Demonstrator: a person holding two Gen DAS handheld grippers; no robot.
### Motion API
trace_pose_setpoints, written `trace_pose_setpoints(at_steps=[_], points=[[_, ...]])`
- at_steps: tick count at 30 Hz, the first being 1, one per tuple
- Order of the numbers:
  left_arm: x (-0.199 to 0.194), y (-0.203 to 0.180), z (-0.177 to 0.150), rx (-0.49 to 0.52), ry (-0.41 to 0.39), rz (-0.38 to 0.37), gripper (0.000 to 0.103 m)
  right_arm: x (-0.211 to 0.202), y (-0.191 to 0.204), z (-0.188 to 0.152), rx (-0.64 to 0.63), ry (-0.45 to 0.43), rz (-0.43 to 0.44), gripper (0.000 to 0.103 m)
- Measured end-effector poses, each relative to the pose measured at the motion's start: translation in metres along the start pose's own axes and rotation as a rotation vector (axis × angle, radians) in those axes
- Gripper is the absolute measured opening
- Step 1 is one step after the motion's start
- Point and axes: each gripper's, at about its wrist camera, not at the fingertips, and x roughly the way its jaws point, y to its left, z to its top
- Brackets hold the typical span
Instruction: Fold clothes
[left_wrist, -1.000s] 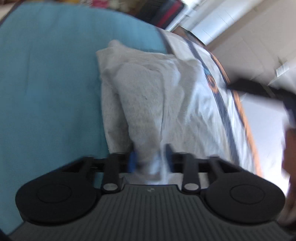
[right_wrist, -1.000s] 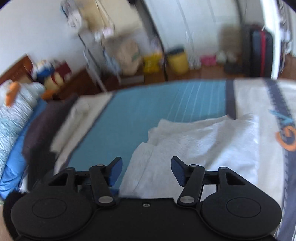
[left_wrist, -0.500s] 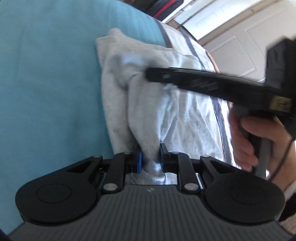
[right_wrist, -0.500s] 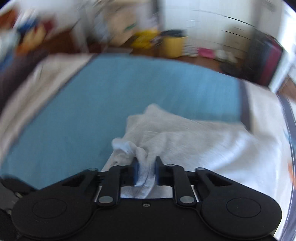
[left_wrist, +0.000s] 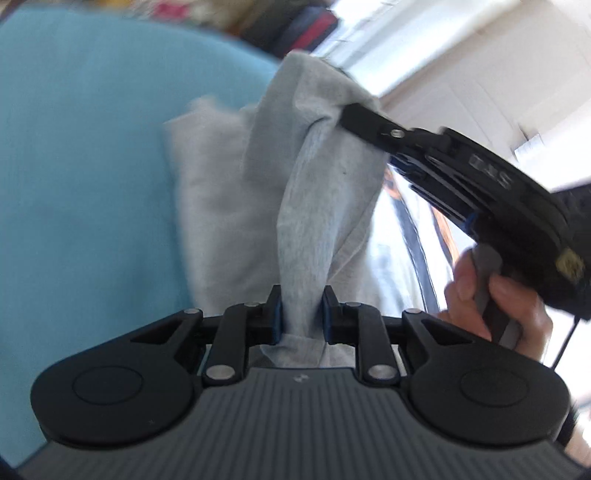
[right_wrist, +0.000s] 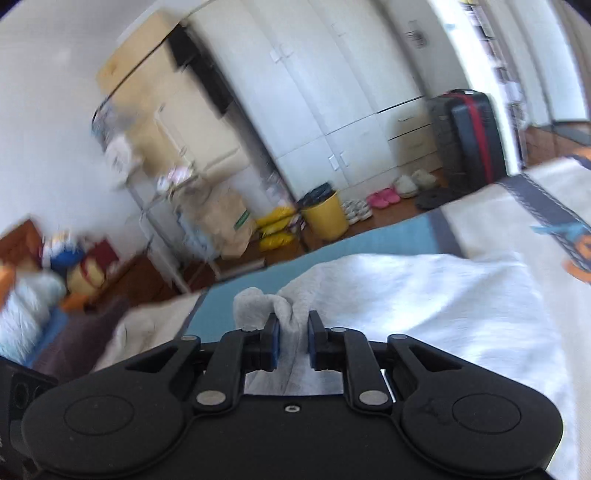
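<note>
**Fold half begun, both corners pinched**

Left wrist view: left hand-held gripper and right hand-held gripper each pinch bunched grey cloth, jaws easing apart slightly. Cloth's edge hangs lifted above the bed; the rest lies on it. The fold itself looks undone.

White wardrobe doors line the far wall above a wooden floor. A yellow bin, a dark suitcase and a cluttered shelf rack stand there in daylight.
</note>
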Motion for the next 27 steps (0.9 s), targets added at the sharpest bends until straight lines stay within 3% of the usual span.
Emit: trace_pose_setpoints(at_steps=[4,6,7,9,13,16,18,20,22,23,25,27], points=[[0.008,0.055,0.001,-0.307,0.058,-0.038,0.018,0.010,0.003,0.013,0.111,0.114,0.097,0.034],[0.000,0.050,0.003,-0.275,0.040,-0.020,0.018,-0.002,-0.001,0.012,0.160,0.113,0.105,0.060],[-0.005,0.046,0.004,-0.250,0.027,-0.006,0.018,-0.008,-0.002,0.009,0.156,0.114,0.087,0.062],[-0.013,0.033,0.004,-0.181,0.001,0.037,0.019,-0.019,0.001,0.005,0.080,0.150,0.017,0.062],[-0.016,0.034,0.005,-0.184,0.005,0.059,0.028,-0.055,-0.005,-0.023,-0.124,0.240,-0.115,0.062],[-0.017,0.031,0.003,-0.172,0.004,0.118,0.043,-0.088,-0.017,-0.050,-0.264,0.323,-0.243,0.064],[-0.018,0.026,0.001,-0.158,-0.002,0.160,0.043,-0.101,-0.029,-0.064,-0.342,0.420,-0.331,0.064],[-0.026,0.012,-0.003,-0.128,-0.054,0.259,0.043,-0.111,-0.041,-0.072,-0.393,0.508,-0.422,0.064],[-0.047,-0.017,-0.010,0.014,-0.189,0.407,0.042,-0.131,-0.051,-0.070,-0.374,0.525,-0.442,0.065],[-0.056,-0.030,-0.015,0.087,-0.236,0.422,0.046,-0.142,-0.055,-0.067,-0.351,0.520,-0.439,0.065],[-0.064,-0.036,-0.021,0.087,-0.234,0.329,0.051,-0.164,-0.066,-0.060,-0.277,0.482,-0.410,0.066],[-0.060,-0.030,-0.029,0.010,-0.153,0.205,0.053,-0.178,-0.083,-0.058,-0.166,0.436,-0.368,0.069]])
